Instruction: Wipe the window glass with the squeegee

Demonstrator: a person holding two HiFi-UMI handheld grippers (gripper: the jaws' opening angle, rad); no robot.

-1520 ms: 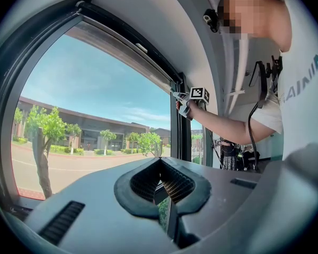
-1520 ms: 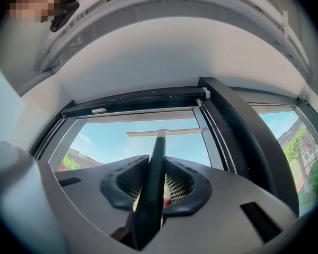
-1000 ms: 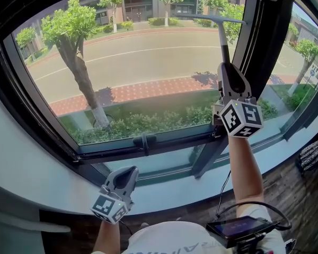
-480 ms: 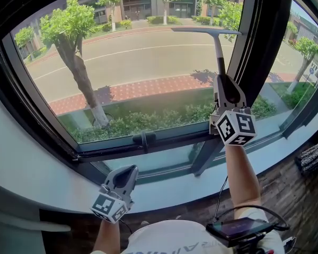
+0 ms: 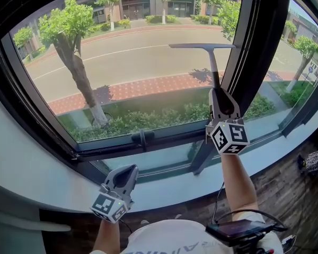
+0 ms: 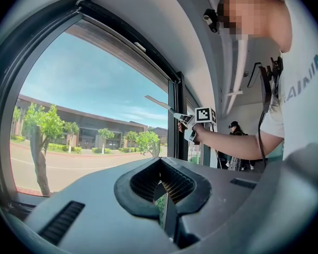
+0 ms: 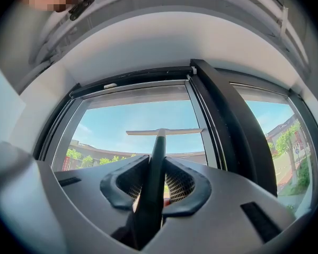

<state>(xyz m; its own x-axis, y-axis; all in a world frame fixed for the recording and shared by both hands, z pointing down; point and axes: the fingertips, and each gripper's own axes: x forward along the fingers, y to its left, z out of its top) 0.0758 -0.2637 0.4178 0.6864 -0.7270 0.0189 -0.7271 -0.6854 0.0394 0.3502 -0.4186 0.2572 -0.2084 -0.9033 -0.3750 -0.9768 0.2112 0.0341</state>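
Squeegee [image 5: 212,67] upright in raised right gripper [image 5: 217,95]; left gripper [image 5: 126,172] held low.

This is a room inside a building, above street level. A large dark-framed window [image 5: 111,146] looks down on a road [image 5: 148,57] and trees [image 5: 69,25]. Below it are a white ledge [image 5: 26,163] and a wooden floor [image 5: 291,189]. Whether it is a home or an office cannot be told.
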